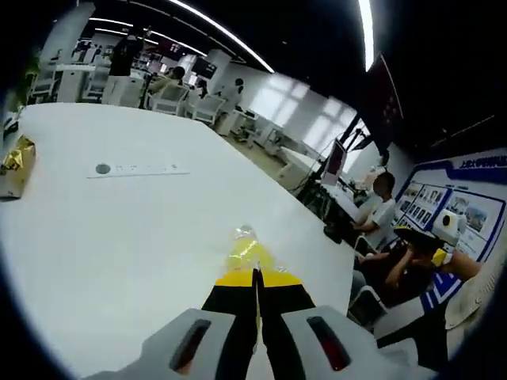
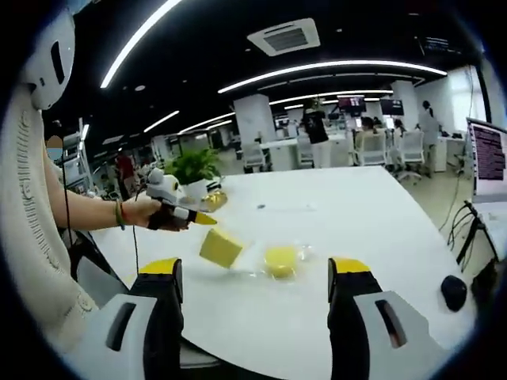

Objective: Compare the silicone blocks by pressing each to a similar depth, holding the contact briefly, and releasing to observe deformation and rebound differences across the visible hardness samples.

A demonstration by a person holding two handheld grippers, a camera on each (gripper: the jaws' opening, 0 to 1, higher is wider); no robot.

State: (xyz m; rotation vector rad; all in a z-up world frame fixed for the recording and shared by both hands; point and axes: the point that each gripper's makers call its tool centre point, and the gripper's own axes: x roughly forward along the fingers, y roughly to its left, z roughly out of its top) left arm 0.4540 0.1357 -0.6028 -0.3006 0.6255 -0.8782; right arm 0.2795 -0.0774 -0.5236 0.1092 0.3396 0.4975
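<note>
Right gripper point(image 2: 257, 277): jaws standing wide apart, gripping nothing, yellow tips hovering over the near edge of the white table point(image 2: 372, 222).
Left gripper point(image 1: 256, 279), own view: jaws pressed together, yellow-and-black tips meeting with no visible gap; tips are pointing at a yellow silicone piece point(image 1: 245, 252) lying in clear wrapping just ahead. Cannot tell whether the tips are pinching that wrapping.
Left gripper, seen from the right gripper view: a person's hand point(image 2: 150, 212) is holding it at the left side of the table, yellow tip pointing toward the block.
Yellow silicone block point(image 2: 221, 248): tilting on the table surface, just beyond the left gripper's tip; contact between tip and block not resolvable.
Yellow sample in clear wrapper point(image 2: 282, 260): lying flat on the table, just beside the block, between the right gripper's two jaws as viewed.
Mid table: a flat strip with a round grey spot point(image 1: 136, 169) lying well apart from the samples.
Far table edge: a gold-wrapped box point(image 1: 16, 162) and a potted green plant point(image 2: 194, 168).
Background: seated people at desks, ceiling light strips running overhead.
</note>
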